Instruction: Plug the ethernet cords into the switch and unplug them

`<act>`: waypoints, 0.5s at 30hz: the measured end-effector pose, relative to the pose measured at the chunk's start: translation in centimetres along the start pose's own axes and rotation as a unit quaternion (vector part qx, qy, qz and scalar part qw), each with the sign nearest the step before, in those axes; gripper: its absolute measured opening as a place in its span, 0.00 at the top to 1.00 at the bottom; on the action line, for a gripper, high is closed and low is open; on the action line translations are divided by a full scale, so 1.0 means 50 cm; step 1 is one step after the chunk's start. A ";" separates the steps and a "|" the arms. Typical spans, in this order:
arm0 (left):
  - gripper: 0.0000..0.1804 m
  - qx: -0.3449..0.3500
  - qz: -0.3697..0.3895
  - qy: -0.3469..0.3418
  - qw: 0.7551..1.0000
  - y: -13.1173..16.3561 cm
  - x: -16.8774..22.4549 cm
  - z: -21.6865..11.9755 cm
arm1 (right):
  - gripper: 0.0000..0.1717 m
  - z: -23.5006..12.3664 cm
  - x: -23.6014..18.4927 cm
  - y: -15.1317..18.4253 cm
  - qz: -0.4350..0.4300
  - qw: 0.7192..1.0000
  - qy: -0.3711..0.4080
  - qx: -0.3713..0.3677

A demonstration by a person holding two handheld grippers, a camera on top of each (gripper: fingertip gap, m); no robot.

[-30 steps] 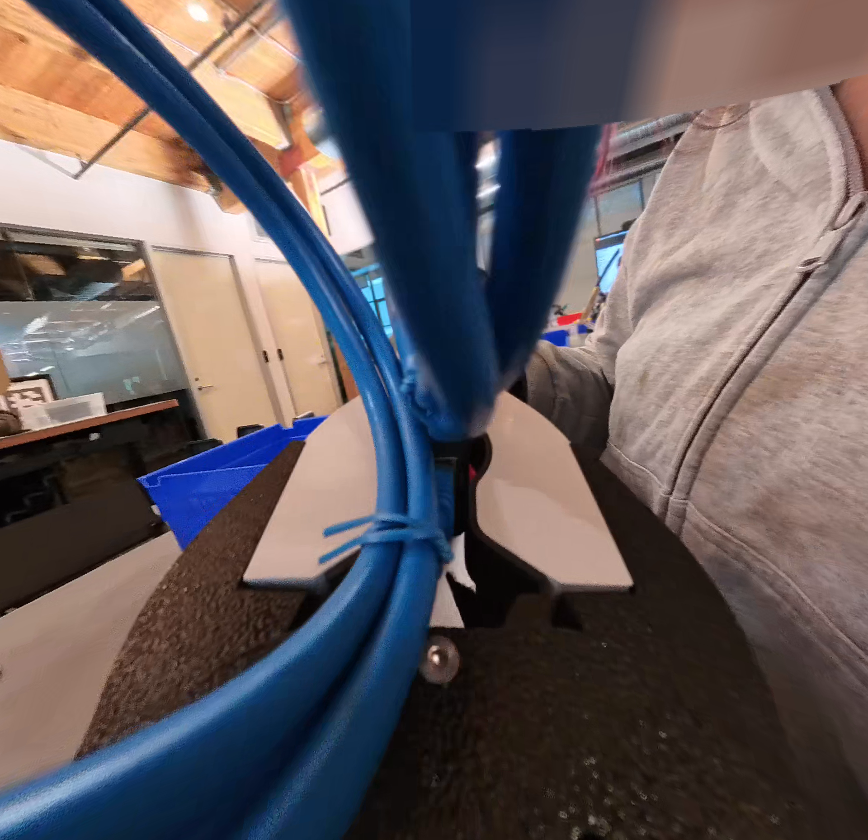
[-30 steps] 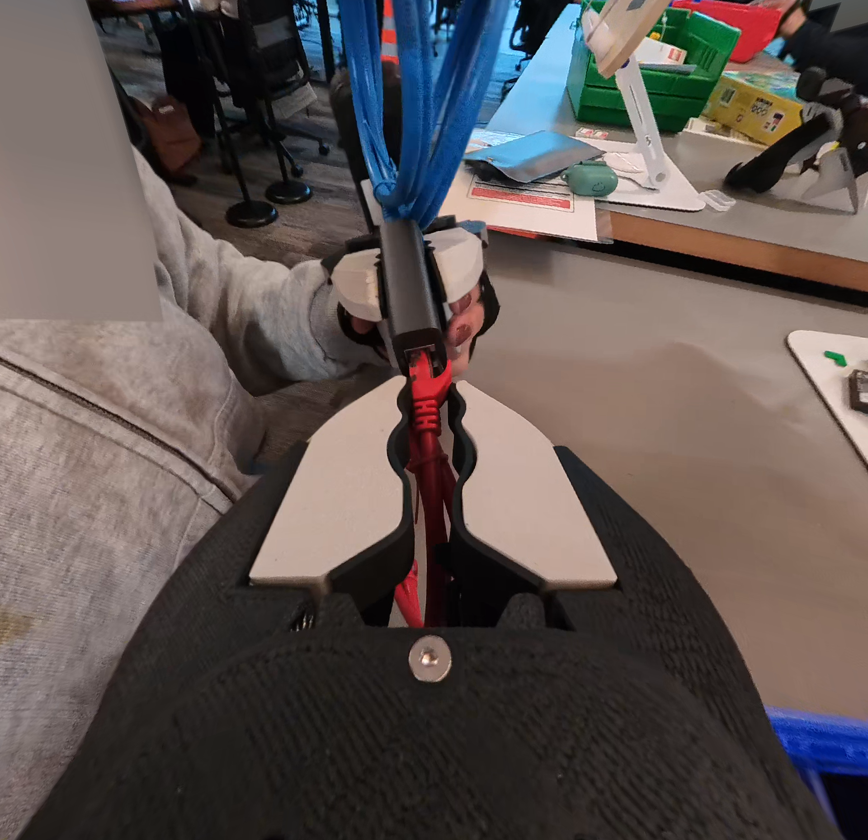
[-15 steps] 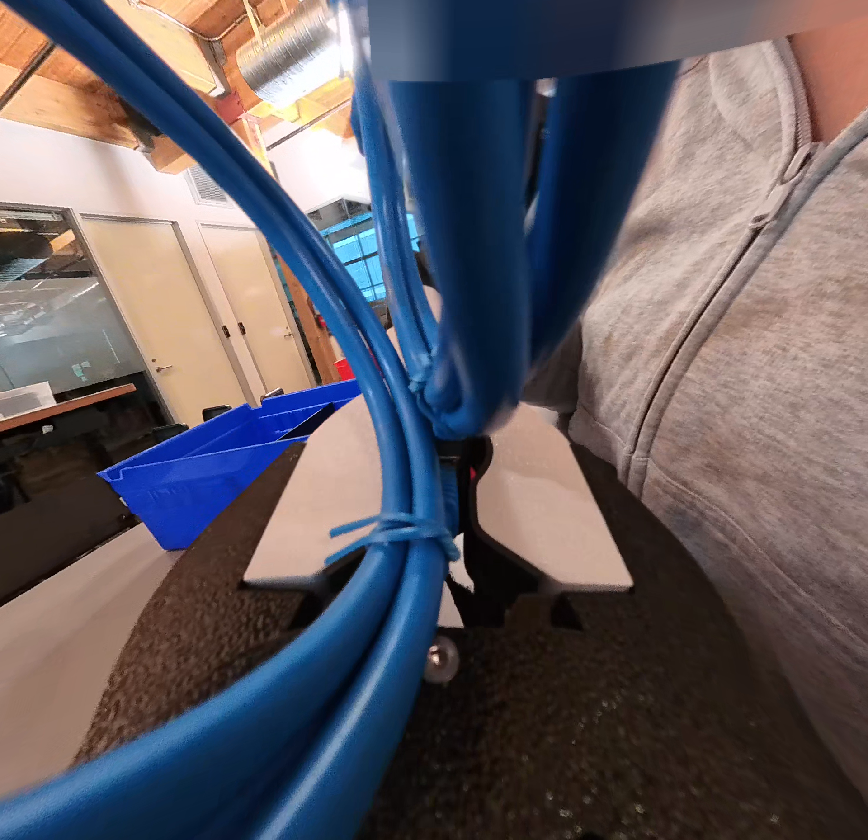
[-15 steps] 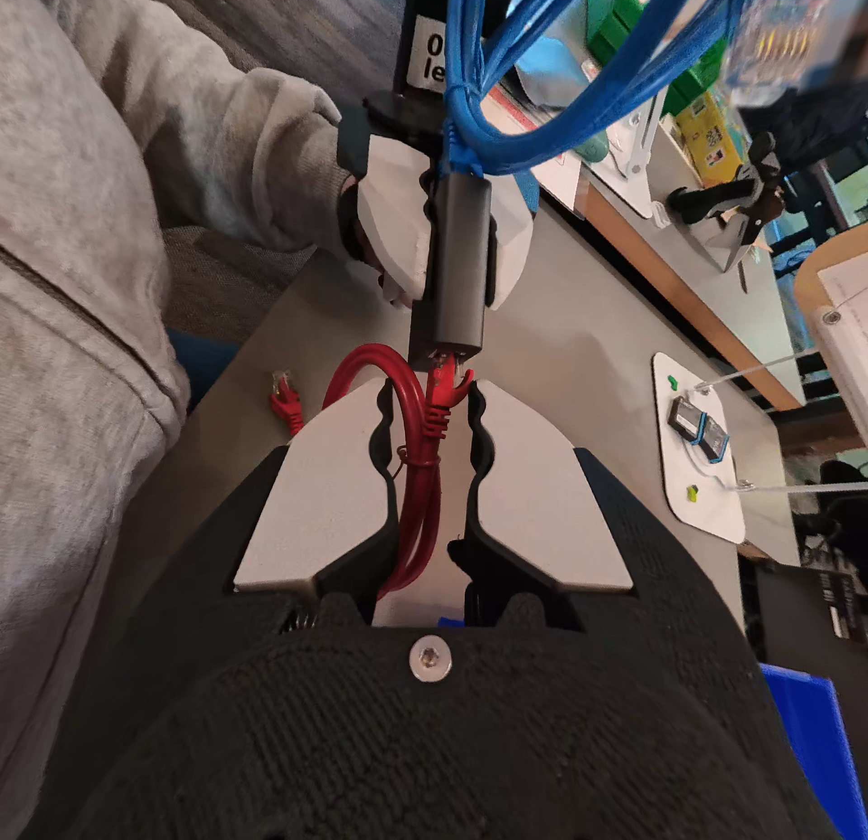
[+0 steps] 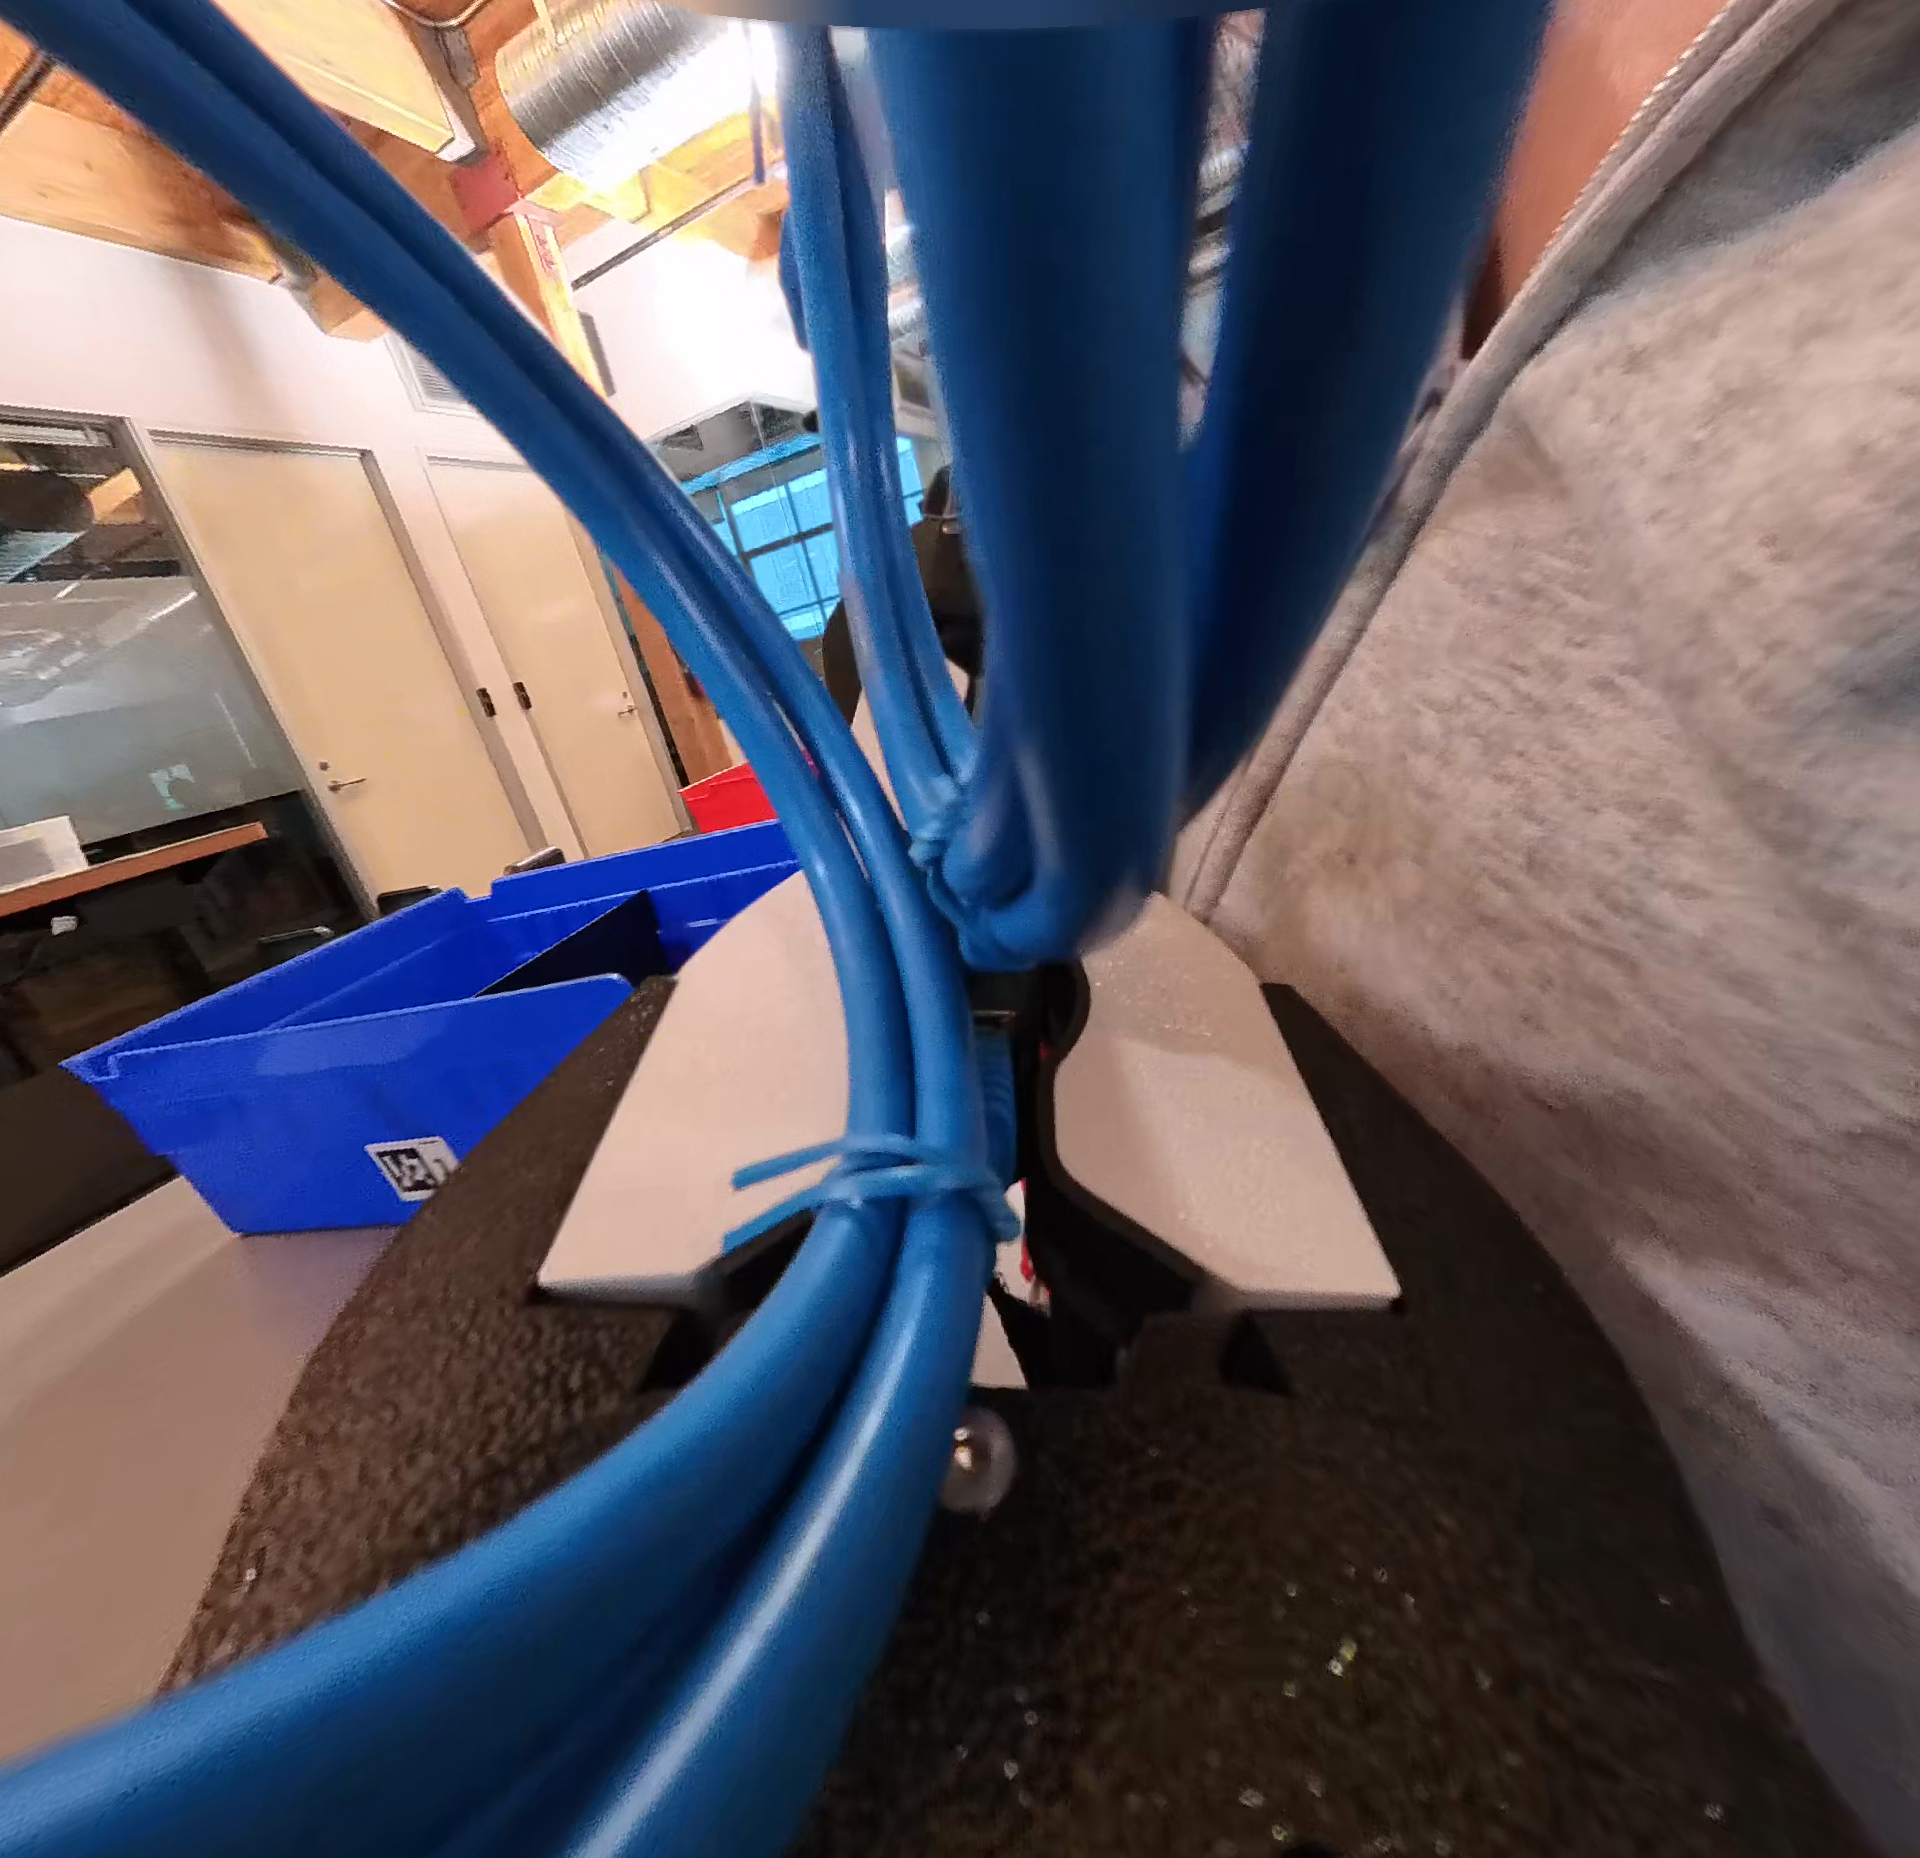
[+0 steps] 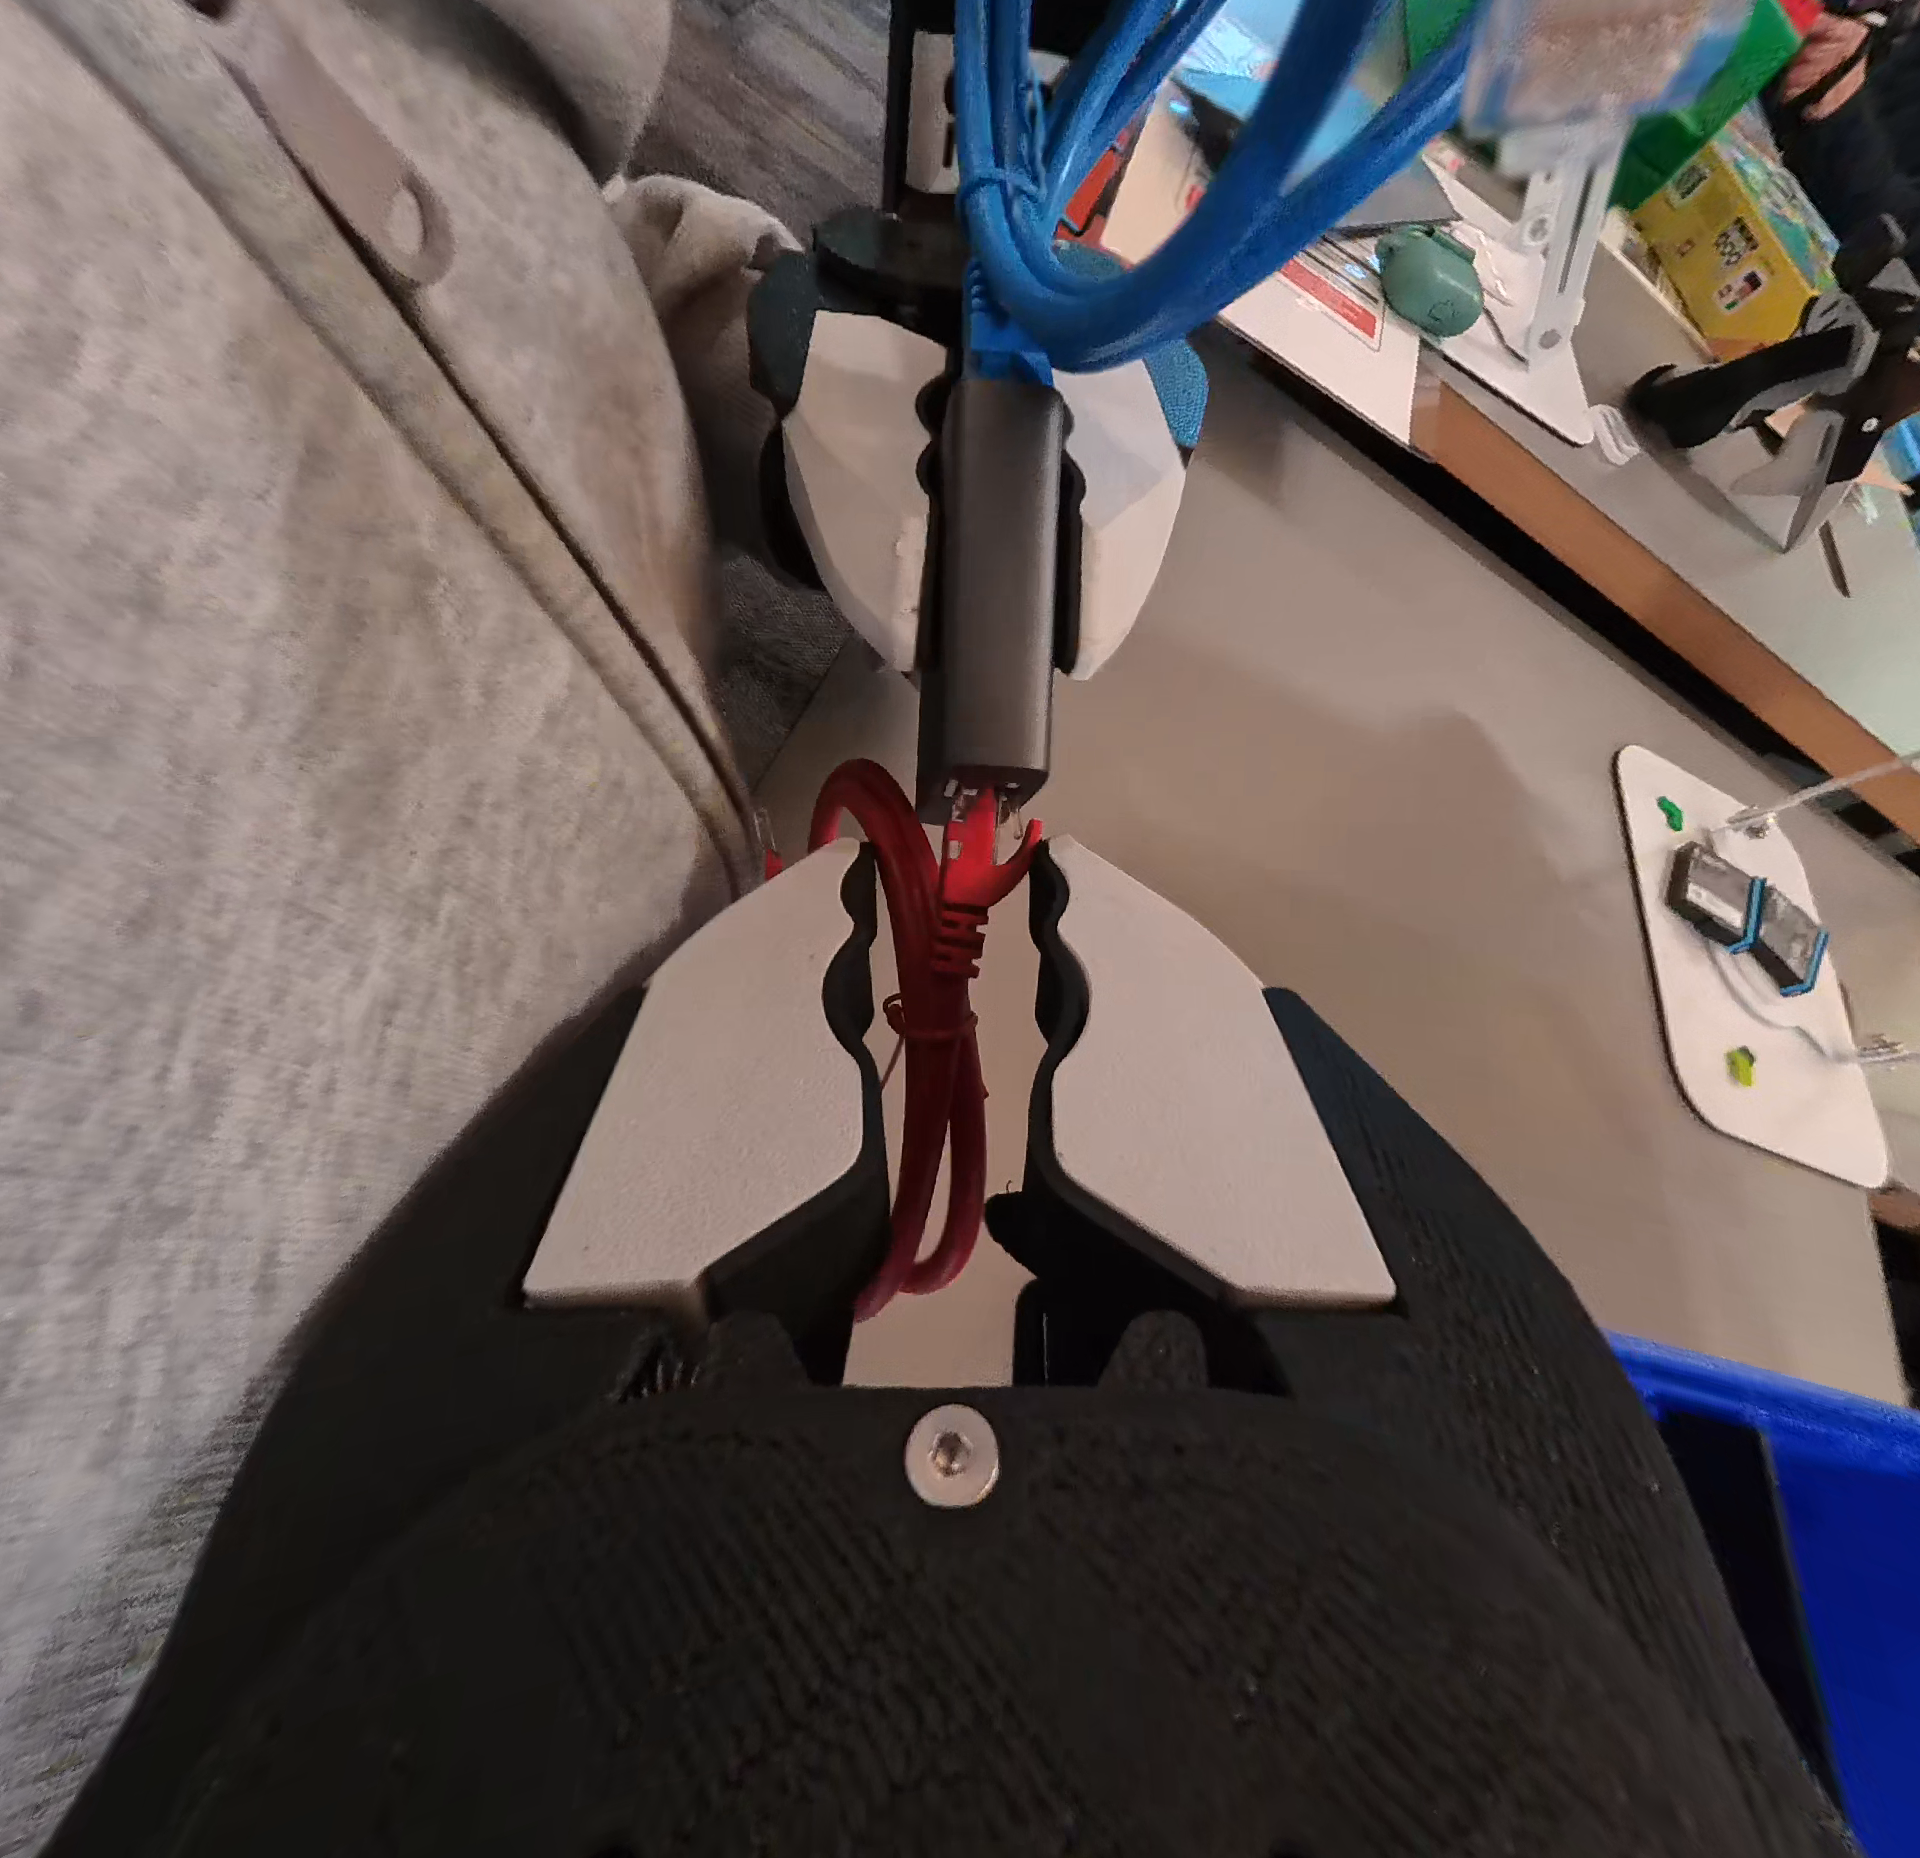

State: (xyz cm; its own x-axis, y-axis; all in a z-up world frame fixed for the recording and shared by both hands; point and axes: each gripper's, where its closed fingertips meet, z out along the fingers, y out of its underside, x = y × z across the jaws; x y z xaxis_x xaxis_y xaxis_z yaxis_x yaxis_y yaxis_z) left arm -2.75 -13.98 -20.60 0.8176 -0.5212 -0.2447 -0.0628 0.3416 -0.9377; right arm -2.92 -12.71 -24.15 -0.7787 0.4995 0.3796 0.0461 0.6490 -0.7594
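In the right wrist view my left gripper (image 6: 992, 660) is shut on a dark grey switch block (image 6: 992, 561) and holds it in the air. A bundled blue ethernet cord (image 6: 1101, 281) is plugged into its far end. A red ethernet cord (image 6: 940, 1081) has its plug (image 6: 971, 852) in the near port. My right gripper (image 6: 951, 852) is open around the red cord, with gaps beside the cord. In the left wrist view the blue cord (image 5: 914, 1029) loops across my left gripper (image 5: 997, 935) and hides most of the switch.
A person's grey hoodie (image 6: 260, 665) is close on the left. The grey table (image 6: 1403, 821) lies below, with a white pad (image 6: 1745, 1081) holding small parts at the right. A blue bin (image 5: 364, 1060) stands on the table. Boxes and stands sit on a farther desk. The tips of both grippers are at nearly the same place.
My right gripper was shut on the red plug a second ago and has opened. The red plug stays in the switch. Both grippers have tilted, and the left keeps its hold.
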 end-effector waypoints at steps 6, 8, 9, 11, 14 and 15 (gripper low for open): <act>0.88 0.011 -0.023 0.010 1.000 0.010 0.002 0.031 | 0.77 -0.032 0.004 0.028 0.077 0.997 0.000 0.002; 0.89 0.009 -0.030 0.006 0.999 0.013 0.005 0.042 | 0.79 -0.041 -0.004 0.032 0.073 0.997 -0.009 0.003; 0.89 0.005 -0.030 -0.002 1.000 0.015 0.005 0.047 | 0.83 -0.045 -0.010 0.033 0.063 0.998 -0.011 0.003; 0.88 0.001 -0.034 -0.017 0.999 0.015 0.007 0.056 | 0.85 -0.053 -0.015 0.037 0.042 0.999 -0.008 -0.003; 0.89 -0.006 -0.044 -0.023 0.999 0.019 0.011 0.067 | 0.85 -0.061 -0.019 0.044 0.043 0.999 -0.014 -0.011; 0.89 -0.008 -0.048 -0.022 0.999 0.020 0.011 0.069 | 0.84 -0.063 -0.018 0.045 0.043 0.999 -0.014 -0.013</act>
State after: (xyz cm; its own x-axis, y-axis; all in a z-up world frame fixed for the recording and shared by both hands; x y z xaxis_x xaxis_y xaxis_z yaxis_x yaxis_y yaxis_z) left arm -0.41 -11.21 -20.84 0.8441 -0.5165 -0.1436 0.0077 0.2794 -0.9601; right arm -0.15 -9.90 -24.53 -0.7886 0.5378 0.2980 0.1293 0.6189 -0.7747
